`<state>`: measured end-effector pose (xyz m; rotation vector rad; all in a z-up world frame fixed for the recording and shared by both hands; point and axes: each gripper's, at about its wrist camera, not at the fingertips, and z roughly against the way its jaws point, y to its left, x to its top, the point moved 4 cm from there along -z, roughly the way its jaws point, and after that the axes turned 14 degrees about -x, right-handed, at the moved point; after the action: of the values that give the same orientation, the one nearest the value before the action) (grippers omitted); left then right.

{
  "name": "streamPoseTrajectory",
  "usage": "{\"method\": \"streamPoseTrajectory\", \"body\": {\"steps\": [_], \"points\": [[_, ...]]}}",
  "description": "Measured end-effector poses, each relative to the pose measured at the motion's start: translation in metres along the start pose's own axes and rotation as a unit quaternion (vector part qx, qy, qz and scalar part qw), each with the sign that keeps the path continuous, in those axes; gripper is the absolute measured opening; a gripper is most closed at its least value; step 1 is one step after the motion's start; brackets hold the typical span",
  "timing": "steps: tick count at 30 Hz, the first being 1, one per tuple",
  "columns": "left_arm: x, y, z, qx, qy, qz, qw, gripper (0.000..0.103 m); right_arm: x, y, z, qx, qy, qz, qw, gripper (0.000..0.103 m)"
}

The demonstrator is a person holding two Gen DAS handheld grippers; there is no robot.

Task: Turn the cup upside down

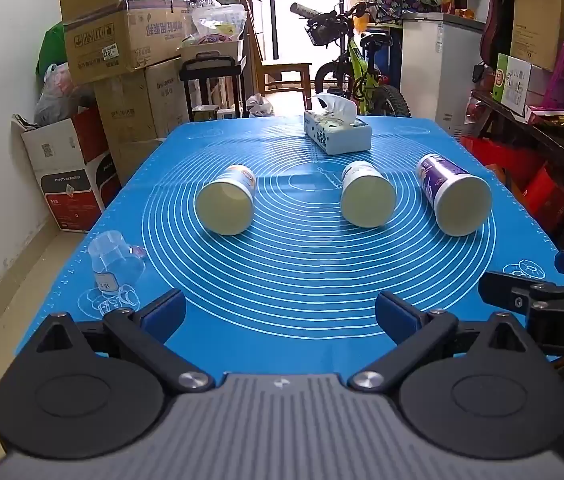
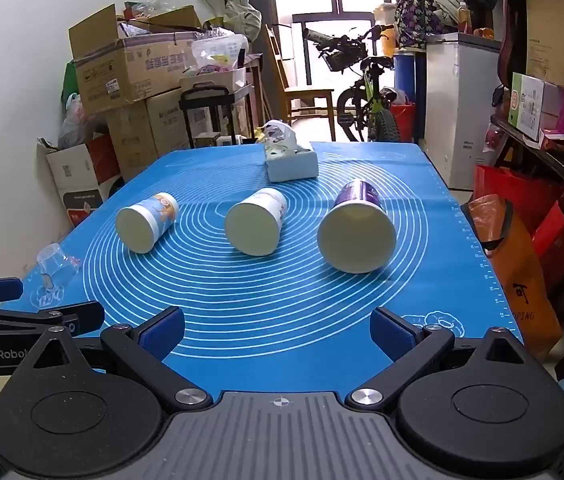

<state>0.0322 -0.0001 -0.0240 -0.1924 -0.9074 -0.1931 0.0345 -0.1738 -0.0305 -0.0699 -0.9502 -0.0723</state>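
Observation:
Three paper cups lie on their sides on the blue mat, mouths toward me. The left cup has an orange and blue print, the middle cup is mostly white, and the right cup is purple. A clear plastic cup stands upside down near the mat's left edge. My left gripper is open and empty, short of the cups. My right gripper is open and empty, near the mat's front edge.
A tissue box sits at the far middle of the mat. Cardboard boxes stack at the left wall. A bicycle and a white cabinet stand behind the table. An orange bag hangs at the right edge.

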Motion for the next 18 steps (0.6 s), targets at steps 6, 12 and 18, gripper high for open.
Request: {"method": "streamPoseTrajectory", "body": {"steps": [6, 12, 18], "points": [[0.0001, 0.0, -0.0004, 0.001, 0.0, -0.003, 1.0, 0.1, 0.0, -0.0011, -0.0009, -0.006, 0.003, 0.001, 1.0, 0.099], [0.0034, -0.0002, 0.0024, 0.0, -0.003, -0.004, 1.0, 0.1, -0.0016, -0.0012, -0.0048, -0.008, 0.003, 0.002, 1.0, 0.099], [0.0067, 0.0004, 0.0035, 0.002, -0.007, -0.004, 1.0, 0.1, -0.0006, -0.0004, -0.0019, -0.007, 0.003, 0.003, 1.0, 0.099]]}}
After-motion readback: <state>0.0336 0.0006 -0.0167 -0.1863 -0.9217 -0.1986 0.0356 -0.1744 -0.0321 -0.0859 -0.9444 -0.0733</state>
